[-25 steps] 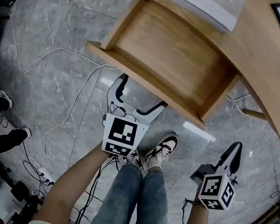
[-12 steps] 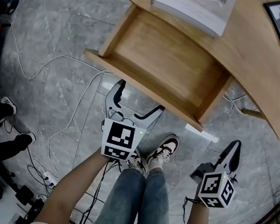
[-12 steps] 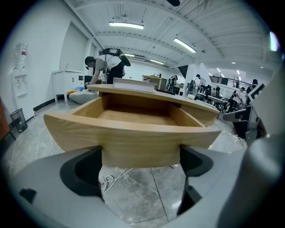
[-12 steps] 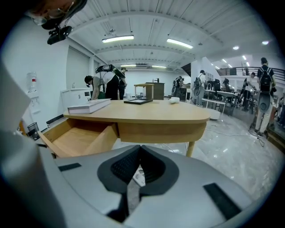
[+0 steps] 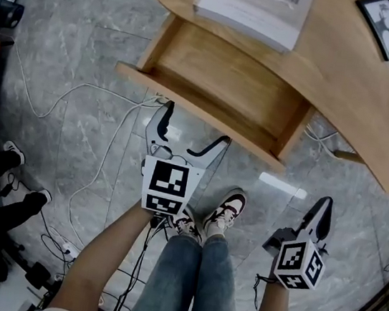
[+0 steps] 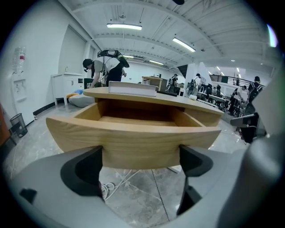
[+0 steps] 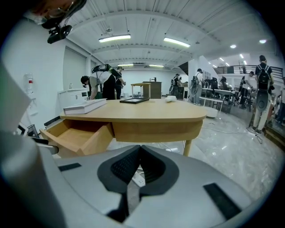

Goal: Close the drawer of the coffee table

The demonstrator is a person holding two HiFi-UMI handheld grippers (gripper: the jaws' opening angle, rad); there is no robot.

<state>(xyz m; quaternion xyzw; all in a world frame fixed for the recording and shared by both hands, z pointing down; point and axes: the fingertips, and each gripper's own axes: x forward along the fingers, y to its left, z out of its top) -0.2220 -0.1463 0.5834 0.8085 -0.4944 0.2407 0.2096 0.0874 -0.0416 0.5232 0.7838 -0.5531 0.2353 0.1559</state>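
Fingers [image 6: 84,171] on the left gripper [image 5: 196,124] are spread wide with nothing in them, and they're squared up to the front board of the drawer [image 5: 187,107]. From the left gripper view that board sits right across the gap, very close, though contact can't be called either way. The drawer is pulled well out from under the coffee table [image 5: 349,87], wide open and bare inside. Over on the other side, the right gripper [image 5: 327,206] hangs low beside the person's leg, well apart from the table, jaws pressed together on nothing. Up on the tabletop lie a book [image 5: 253,4] and a picture frame [image 5: 384,27]. Cables [image 5: 87,99] trail over the grey floor [image 5: 89,34].
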